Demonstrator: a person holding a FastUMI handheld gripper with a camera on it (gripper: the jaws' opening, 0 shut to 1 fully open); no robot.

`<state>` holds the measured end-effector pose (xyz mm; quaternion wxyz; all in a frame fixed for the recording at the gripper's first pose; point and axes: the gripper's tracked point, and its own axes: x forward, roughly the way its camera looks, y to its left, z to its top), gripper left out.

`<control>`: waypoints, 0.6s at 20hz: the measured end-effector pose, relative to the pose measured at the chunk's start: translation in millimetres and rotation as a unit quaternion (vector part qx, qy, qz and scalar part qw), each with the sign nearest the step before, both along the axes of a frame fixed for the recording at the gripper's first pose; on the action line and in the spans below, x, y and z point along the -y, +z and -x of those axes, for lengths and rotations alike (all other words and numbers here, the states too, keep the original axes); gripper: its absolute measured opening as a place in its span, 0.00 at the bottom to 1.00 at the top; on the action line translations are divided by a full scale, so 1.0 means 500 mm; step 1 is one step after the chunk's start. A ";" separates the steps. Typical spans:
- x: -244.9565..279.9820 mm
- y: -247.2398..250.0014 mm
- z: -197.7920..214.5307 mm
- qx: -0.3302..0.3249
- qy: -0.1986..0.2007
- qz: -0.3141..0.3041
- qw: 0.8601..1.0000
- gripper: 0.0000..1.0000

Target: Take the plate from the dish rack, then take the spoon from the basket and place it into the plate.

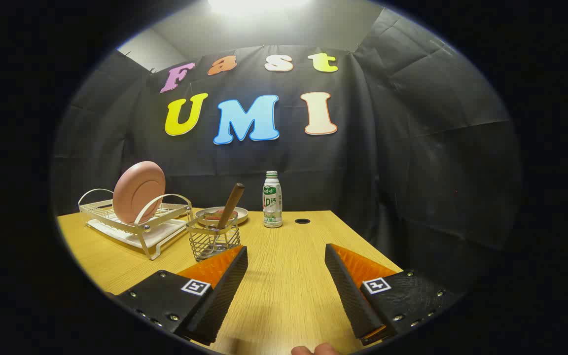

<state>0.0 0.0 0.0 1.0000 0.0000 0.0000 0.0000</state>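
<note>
Woodgrain fills the tabletop (284, 276) under our gripper (286, 281), and we read it from the left. Farthest left stands the dish rack (133, 224), a pale wire frame on a white drip tray, set near the table's left edge. A pink plate (138, 192) stands on edge in it, leaning slightly, its underside turned toward us and one of the rack's wire hoops crossing its lower part. Just right of the rack, and a little nearer to us, sits a small wire basket (213, 241). A spoon (230, 204) with a brown handle stands in it, tilted so the handle points up and to the right; its bowl end is hidden down among the wires. Behind the basket we see a shallow dish (239, 213) lying flat with something reddish in it that we cannot identify. Next comes a small white bottle (272, 199) with a green label, upright, and just right of it a dark round hole (302, 221) in the tabletop. Our fingers are spread wide with bare table between them, gripping nothing. The left finger's tip lies just in front of the basket. Rack, plate and spoon all lie beyond the fingers, to the left. Fingertips of a hand (315, 350) show near us, between the fingers.
</note>
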 end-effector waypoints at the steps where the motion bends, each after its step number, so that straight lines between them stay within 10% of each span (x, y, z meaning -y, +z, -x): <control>1: 0.000 0.002 0.000 0.001 0.001 0.000 1.000 0.97; 12: 0.006 -0.004 -0.106 -0.017 0.007 -0.030 0.999 0.96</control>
